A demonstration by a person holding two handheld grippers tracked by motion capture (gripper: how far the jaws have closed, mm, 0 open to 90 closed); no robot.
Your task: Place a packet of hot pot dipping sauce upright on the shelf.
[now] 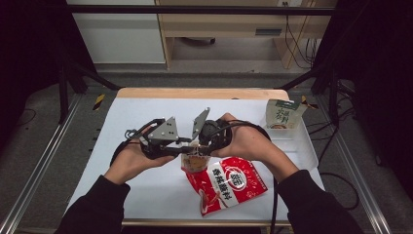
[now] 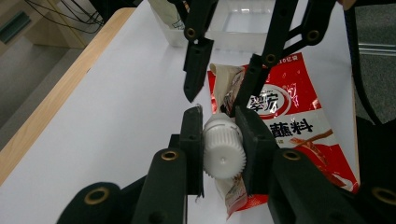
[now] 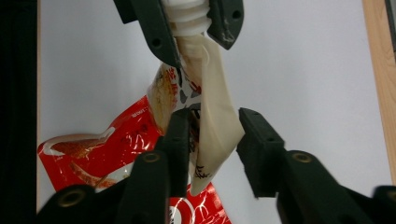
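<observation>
- White ribbed plastic cap (image 2: 223, 151) of a small soft pouch (image 3: 210, 126) is sitting clamped between the black jaws of the left gripper (image 2: 222, 140), pads pressing on both sides of it.
- Pouch is hanging limp and creased below the cap, cream-coloured with dark print, held above the table (image 1: 146, 117) near its middle.
- Right gripper (image 3: 212, 135) is bracketing the pouch body with a narrow gap; left pad is touching the film, right pad is standing just clear, so no firm pinch showing.
- Glossy red crinkled packet (image 1: 229, 183) with white lettering is lying flat on the table right under the pouch, toward the near edge.
- Smooth white tabletop has a pale wooden strip along the far edge.
- Clear plastic bin (image 1: 297, 141) is sitting at the far right, with a small upright green-and-white carton (image 1: 282, 114) at its back corner.
- Both hands are crowding together over the pouch in the high view, hiding most of it there.
</observation>
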